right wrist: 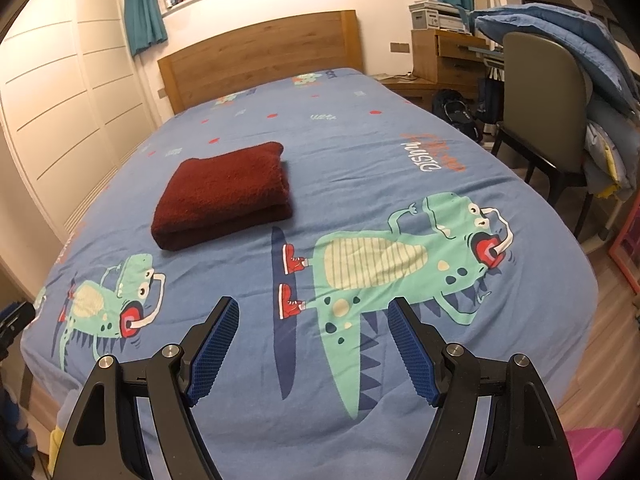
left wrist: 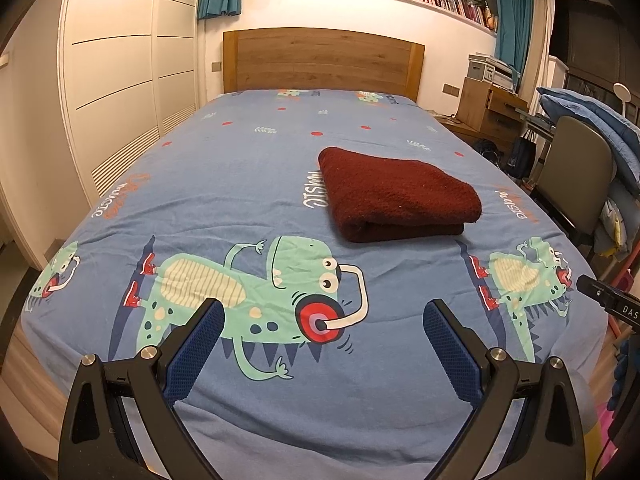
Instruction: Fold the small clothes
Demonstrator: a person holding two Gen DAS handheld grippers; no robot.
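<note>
Dark maroon terry cloth, a small towel-like piece [left wrist: 398,194], lies already folded on the blue cartoon-print bedsheet [left wrist: 248,184], roughly mid-bed, nearer the foot end than the wooden headboard [left wrist: 324,60]. It looks done: stacked in a compact rectangle, several layers thick, with a rounded fold along the near-right edge and two visible layers at the front; edges line up fairly well, with no loose corner sticking out. Fabric looks thick, fuzzy and soft, so it probably holds its shape but would slump if lifted by one edge. No other unfolded clothes show on the sheet in either view, so my read is that this item is finished and the task is at or near its end, or waiting for another piece; cannot tell which. Left gripper [left wrist: 323,312] hovers over the sheet's foot end with its blue-padded jaws spread wide and nothing between them, well apart from the cloth. Right gripper [right wrist: 313,312] is the same: jaws wide, empty, above the dinosaur print [right wrist: 400,264], with the cloth [right wrist: 224,194] ahead and to its left, not touched. The tip of the right gripper peeks in at the right edge of the left view. A chair [right wrist: 540,112] piled with blue bedding stands beside the bed, irrelevant to the fold.
</note>
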